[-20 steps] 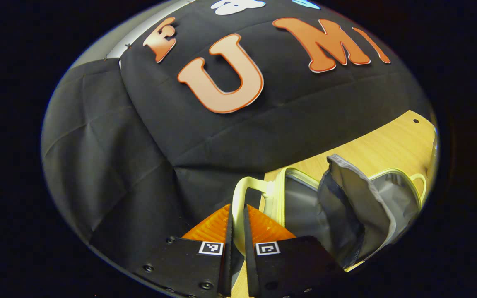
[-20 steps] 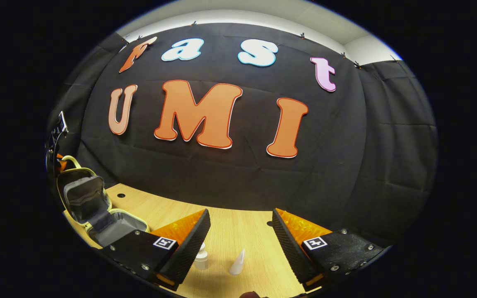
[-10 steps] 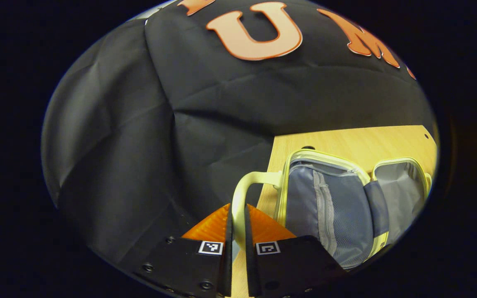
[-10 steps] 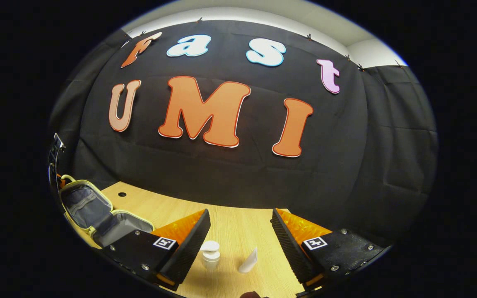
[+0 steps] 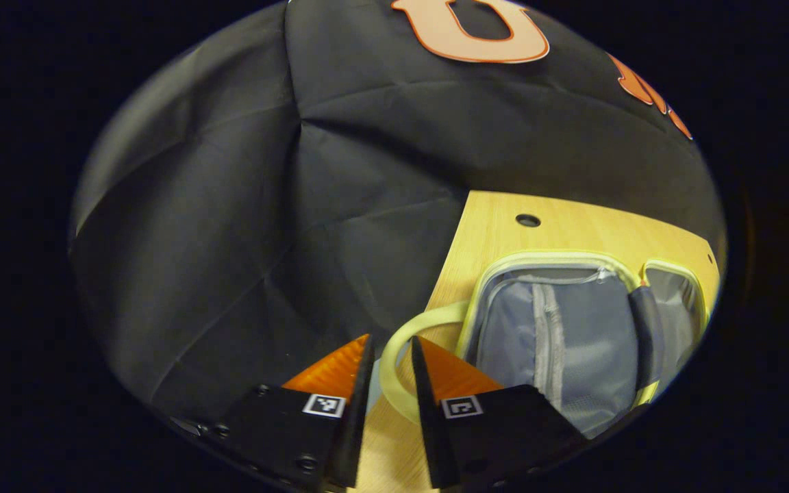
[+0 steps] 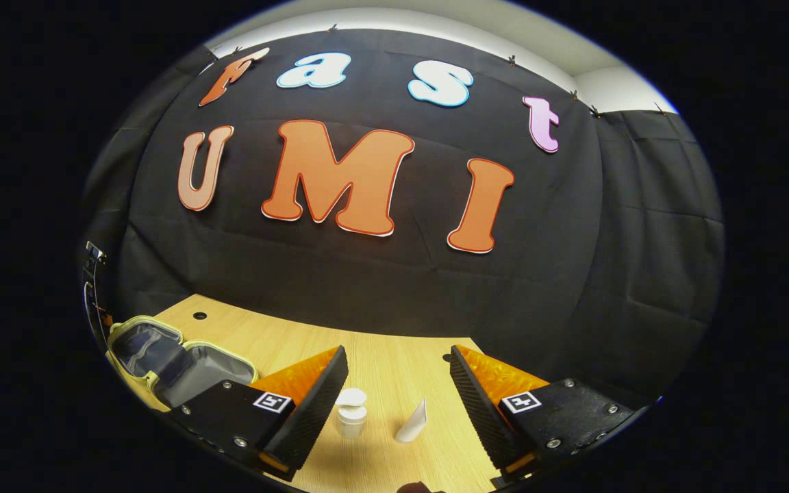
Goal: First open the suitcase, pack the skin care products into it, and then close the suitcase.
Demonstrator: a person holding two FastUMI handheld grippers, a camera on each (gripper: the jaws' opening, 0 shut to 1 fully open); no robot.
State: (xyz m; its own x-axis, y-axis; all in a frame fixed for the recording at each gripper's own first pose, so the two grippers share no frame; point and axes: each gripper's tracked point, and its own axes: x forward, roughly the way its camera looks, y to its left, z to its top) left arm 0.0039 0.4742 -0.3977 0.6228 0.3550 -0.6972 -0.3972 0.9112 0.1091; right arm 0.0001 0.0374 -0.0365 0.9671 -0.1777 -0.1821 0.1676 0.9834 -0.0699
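Note:
The small suitcase (image 5: 559,335), pale yellow with grey lining, lies open on the wooden table. Its lid half with the zipped mesh pocket rests flat, and the other half (image 5: 675,301) lies beyond the hinge. The lid's yellow handle (image 5: 389,363) loops between the fingers of my left gripper (image 5: 390,339), which stand slightly parted with a gap beside the handle. In the right gripper view the open suitcase (image 6: 161,356) sits at the far left. My right gripper (image 6: 398,350) hovers wide open over a small white jar (image 6: 351,415) and a white tube (image 6: 414,423) standing on the table.
The wooden table (image 6: 394,356) runs back to the black cloth wall. It has a round cable hole (image 5: 527,220) just behind the suitcase. The table's left edge drops off right beside the suitcase handle.
The suitcase lid has swung down from upright to flat on the table. My left fingers have parted off the handle. The right gripper has hardly moved.

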